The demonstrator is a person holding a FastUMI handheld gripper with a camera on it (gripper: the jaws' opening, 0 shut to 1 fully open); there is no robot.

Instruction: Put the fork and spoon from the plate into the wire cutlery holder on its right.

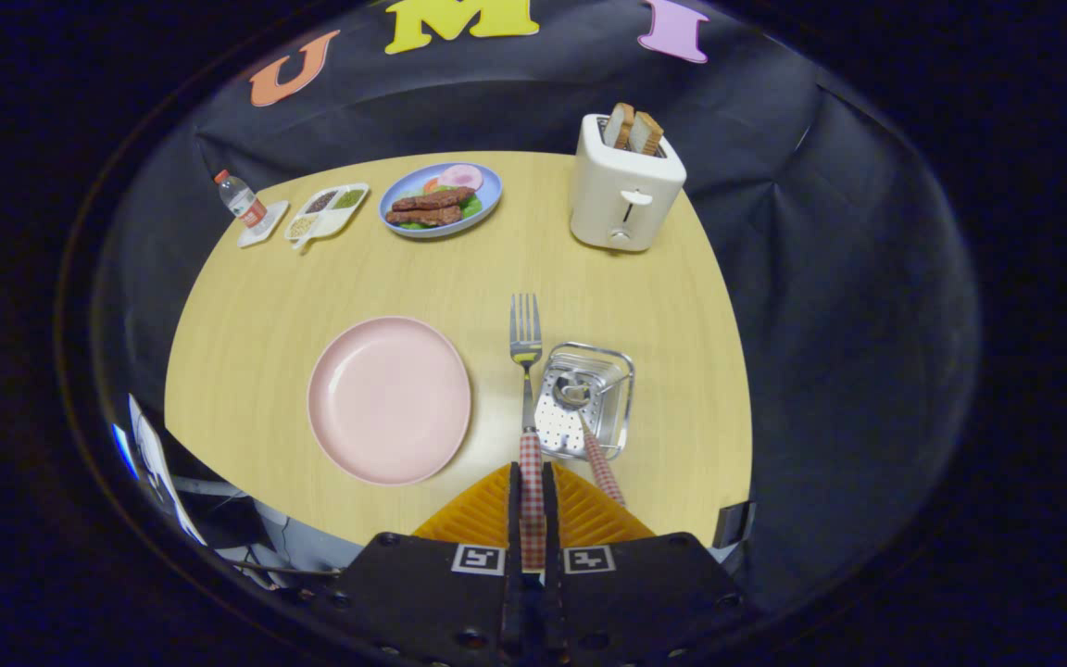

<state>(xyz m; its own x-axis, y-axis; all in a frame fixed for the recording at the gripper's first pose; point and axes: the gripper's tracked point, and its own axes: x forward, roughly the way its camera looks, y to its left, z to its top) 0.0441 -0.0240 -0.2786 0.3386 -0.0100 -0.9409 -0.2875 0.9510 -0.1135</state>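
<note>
The fork (526, 357) is clamped by its red-and-white checked handle between the two orange fingers (483, 514) of the gripper (532, 482), which are drawn close together and press on the handle from both sides. Its metal tines point away from the gripper, out over the bare tabletop, in the gap between the pink plate (389, 399) and the wire cutlery holder (587, 398). Whether the fork is raised above the table or touching it cannot be told.

The spoon (586, 421) already sits in the wire cutlery holder, bowl down against the perforated bottom, its checked handle leaning out over the near rim toward the gripper's right finger. The holder stands just right of the fork and right of the plate. The pink plate lies to the left of the fingers, nothing on it.

All of this rests on a light wooden table (246, 315). At the far right stands a white toaster (624, 182) with two slices of bread (633, 128) sticking up from its slots. Left of it, at the far edge, is a blue plate of food (441, 198), then a white divided dish (327, 211) with small portions in its compartments, and farthest left a small water bottle (242, 202) on a white coaster.
</note>
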